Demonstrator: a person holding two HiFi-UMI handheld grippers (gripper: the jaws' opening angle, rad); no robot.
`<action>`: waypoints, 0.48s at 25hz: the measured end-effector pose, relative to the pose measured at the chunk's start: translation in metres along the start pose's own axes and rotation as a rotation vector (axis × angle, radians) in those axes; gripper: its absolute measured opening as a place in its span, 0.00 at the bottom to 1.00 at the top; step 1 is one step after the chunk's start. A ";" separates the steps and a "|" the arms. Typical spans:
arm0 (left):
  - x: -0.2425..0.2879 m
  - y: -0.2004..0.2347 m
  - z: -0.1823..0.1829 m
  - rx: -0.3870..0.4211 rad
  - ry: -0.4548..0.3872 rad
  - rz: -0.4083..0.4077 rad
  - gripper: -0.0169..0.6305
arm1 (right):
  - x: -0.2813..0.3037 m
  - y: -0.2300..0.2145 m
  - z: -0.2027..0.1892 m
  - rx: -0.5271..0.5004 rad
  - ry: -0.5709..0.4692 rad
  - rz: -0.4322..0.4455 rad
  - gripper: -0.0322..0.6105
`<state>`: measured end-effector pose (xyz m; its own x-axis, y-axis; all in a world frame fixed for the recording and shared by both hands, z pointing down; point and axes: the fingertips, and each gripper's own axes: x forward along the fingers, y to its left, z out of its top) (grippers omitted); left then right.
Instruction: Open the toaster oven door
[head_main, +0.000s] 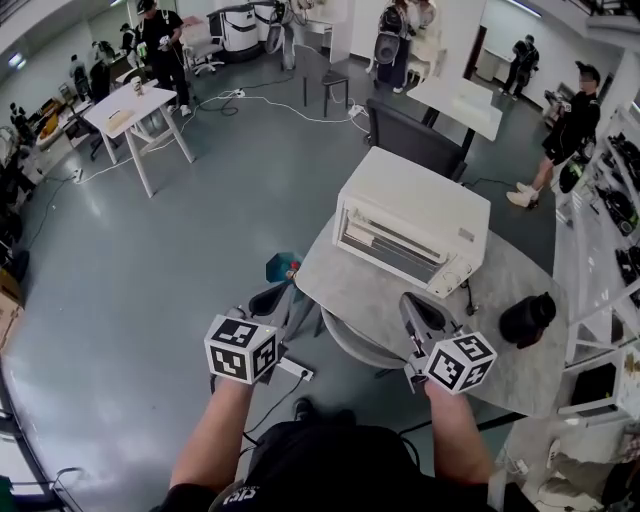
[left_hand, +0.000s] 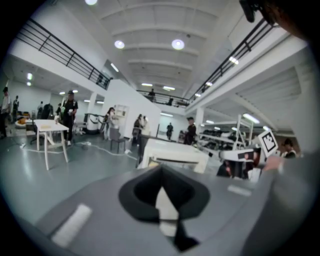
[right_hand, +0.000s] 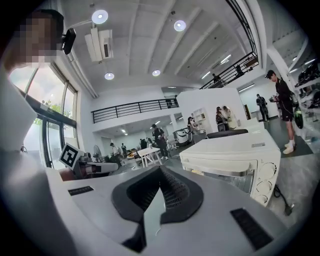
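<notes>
The white toaster oven (head_main: 410, 222) stands on a round grey table (head_main: 350, 290) with its glass door closed and its knobs on the right side. It also shows ahead of each gripper: toaster oven (left_hand: 175, 154), toaster oven (right_hand: 235, 160), with the door's handle bar (right_hand: 220, 173) along the top. My left gripper (head_main: 270, 298) hovers at the table's near left edge, shut and empty. My right gripper (head_main: 418, 308) sits over the table in front of the oven, also shut on nothing. Neither touches the oven. The shut left gripper (left_hand: 161, 170) and right gripper (right_hand: 160, 171) fill their own views.
A black rounded object (head_main: 527, 318) lies on the table to the right of the oven. A dark chair (head_main: 410, 135) stands behind the table. Several people, a white table (head_main: 135, 108) and shelving (head_main: 610, 200) are farther off across the grey floor.
</notes>
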<state>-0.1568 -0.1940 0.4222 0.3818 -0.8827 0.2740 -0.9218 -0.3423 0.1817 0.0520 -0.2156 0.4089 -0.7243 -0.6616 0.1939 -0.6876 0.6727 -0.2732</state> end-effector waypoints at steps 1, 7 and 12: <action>0.001 0.003 0.004 0.010 -0.009 -0.012 0.04 | 0.003 0.002 0.003 -0.006 -0.003 -0.008 0.04; 0.019 0.012 0.017 0.029 -0.026 -0.075 0.04 | 0.010 0.000 0.007 -0.036 0.034 -0.063 0.04; 0.048 0.014 0.018 0.026 -0.003 -0.110 0.04 | 0.020 -0.023 0.013 -0.049 0.043 -0.110 0.05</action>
<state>-0.1525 -0.2466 0.4211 0.4809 -0.8401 0.2507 -0.8756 -0.4458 0.1858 0.0540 -0.2486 0.4073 -0.6454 -0.7179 0.2609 -0.7637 0.6133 -0.2018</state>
